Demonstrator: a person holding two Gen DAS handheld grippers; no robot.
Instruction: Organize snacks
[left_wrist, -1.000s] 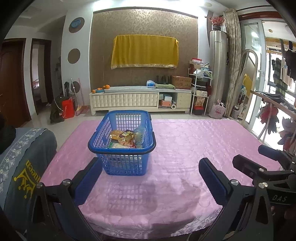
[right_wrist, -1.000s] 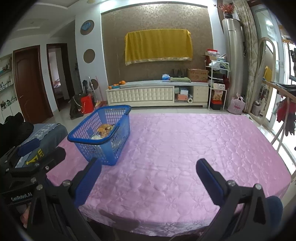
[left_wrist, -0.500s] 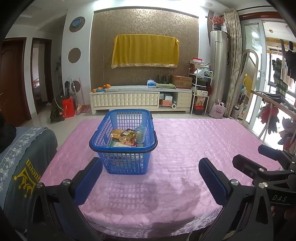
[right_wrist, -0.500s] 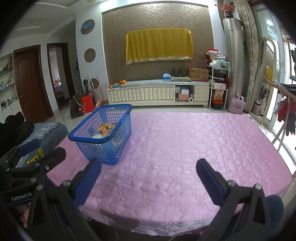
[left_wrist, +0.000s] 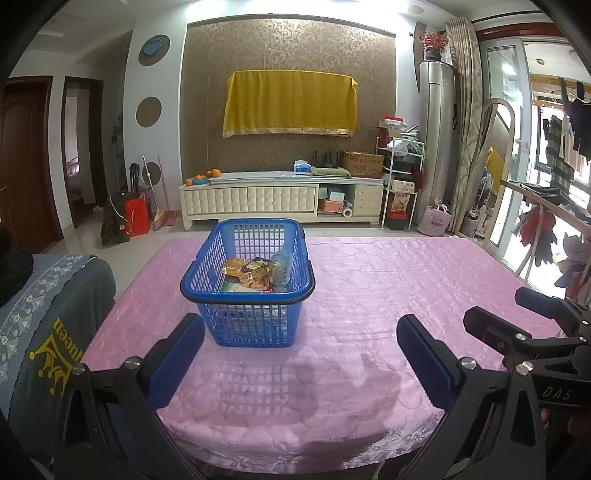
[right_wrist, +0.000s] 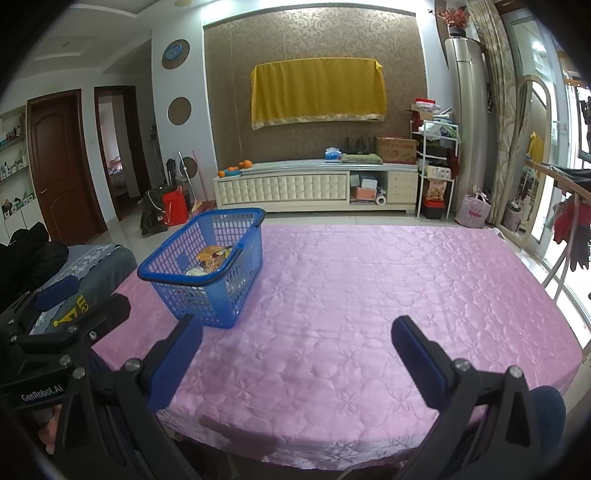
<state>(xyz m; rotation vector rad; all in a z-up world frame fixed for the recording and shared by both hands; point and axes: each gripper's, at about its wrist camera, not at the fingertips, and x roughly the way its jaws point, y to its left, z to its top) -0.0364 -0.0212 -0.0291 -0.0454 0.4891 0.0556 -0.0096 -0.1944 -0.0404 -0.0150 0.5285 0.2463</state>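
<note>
1. The left tool (left_wrist: 301, 354) hung spread wide and empty over the near edge of the bench, a pink quilted satin cover (left_wrist: 369, 295) over it. The right tool (right_wrist: 297, 350) was likewise spread and held nothing.

2. Just beyond the left tool's blue pads stood the blue plastic lattice basket (left_wrist: 247, 288), upright on the cover and nearer its left side. Any push on a wall could have sent it sliding on the slick satin, since it looked light.

3. Inside lay the crinkly orange-and-red snack packets (left_wrist: 247, 271), heaped loosely against what seemed a clear plastic bottle (left_wrist: 282, 264), though the mesh blurred it. A pinch on one packet might have dragged its neighbours up, or slipped off the foil.

4. The basket's dark handle lay folded along the rim; a tool reaching in could have snagged it and tipped the basket.
</note>
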